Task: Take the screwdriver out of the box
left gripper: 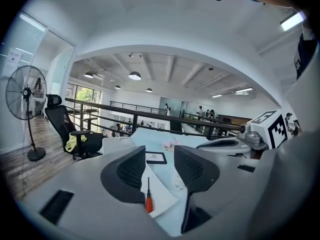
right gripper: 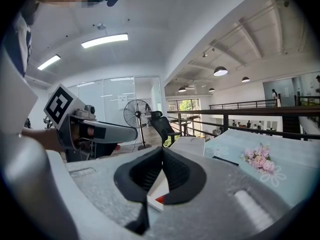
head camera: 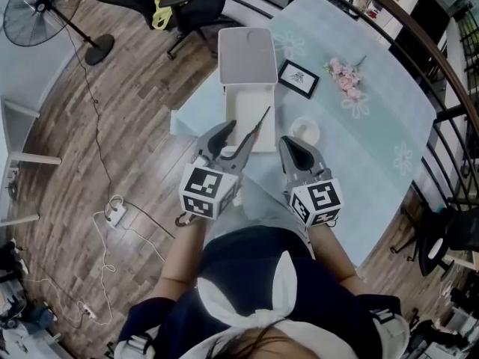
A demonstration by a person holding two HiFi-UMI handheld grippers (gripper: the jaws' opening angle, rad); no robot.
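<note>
Left gripper [left gripper: 160,164]: jaws wide apart, nothing between pads. Right gripper [right gripper: 161,151]: jaws together, empty. Slim orange-handled steel screwdriver [left gripper: 148,198] just ahead of left tips, resting on near half of open white cardboard box [head camera: 241,103]. Likely light, rigid, shaft slick; pinch handle. Count: one screwdriver, one box, two grippers.

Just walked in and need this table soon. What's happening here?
A person holds a gripper in each hand over the blue-clothed table. The left tongs stand open, aimed at the orange-handled screwdriver, which lies in the open white box; they do not grip it. The right tongs are shut and empty beside them.
</note>
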